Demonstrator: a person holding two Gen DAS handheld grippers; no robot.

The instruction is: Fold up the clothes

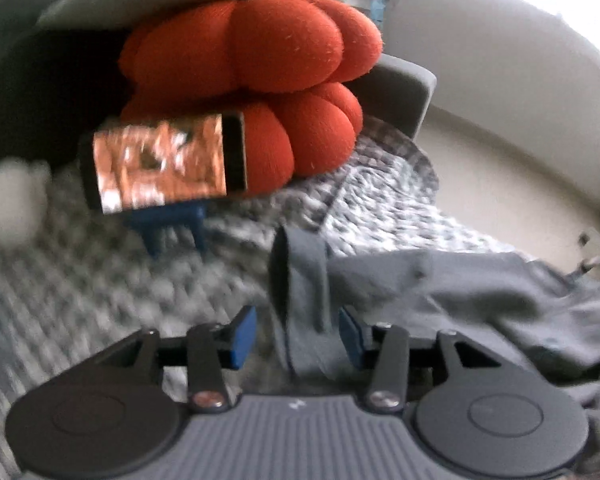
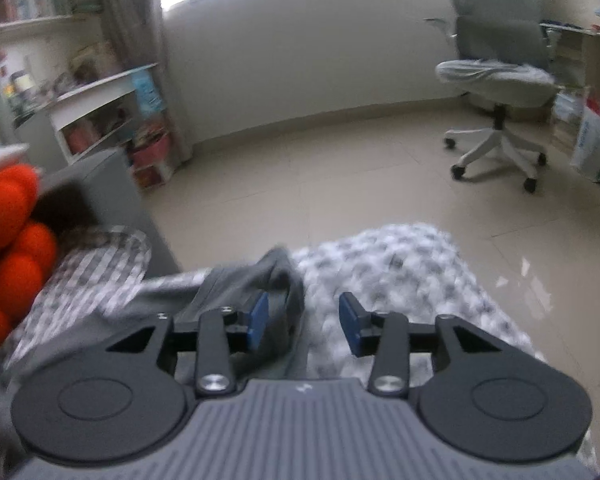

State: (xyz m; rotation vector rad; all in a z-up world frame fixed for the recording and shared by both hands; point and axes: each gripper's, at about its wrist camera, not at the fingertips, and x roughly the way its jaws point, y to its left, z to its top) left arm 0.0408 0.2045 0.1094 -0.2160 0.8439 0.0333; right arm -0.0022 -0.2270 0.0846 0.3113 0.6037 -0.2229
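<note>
Both jaws stand wide: the left hand-held gripper [image 1: 298, 334] straddles a raised ridge of the limp, rumpled grey cotton garment [image 1: 460, 292] without pinching it, and the right hand-held gripper [image 2: 303, 322] hovers at the garment's edge, so closing now might catch one thin layer or the nubbly grey-and-white patterned bedspread [image 1: 100, 280] beneath. Beyond sits a plump orange lobed plush cushion [image 1: 252, 64].
</note>
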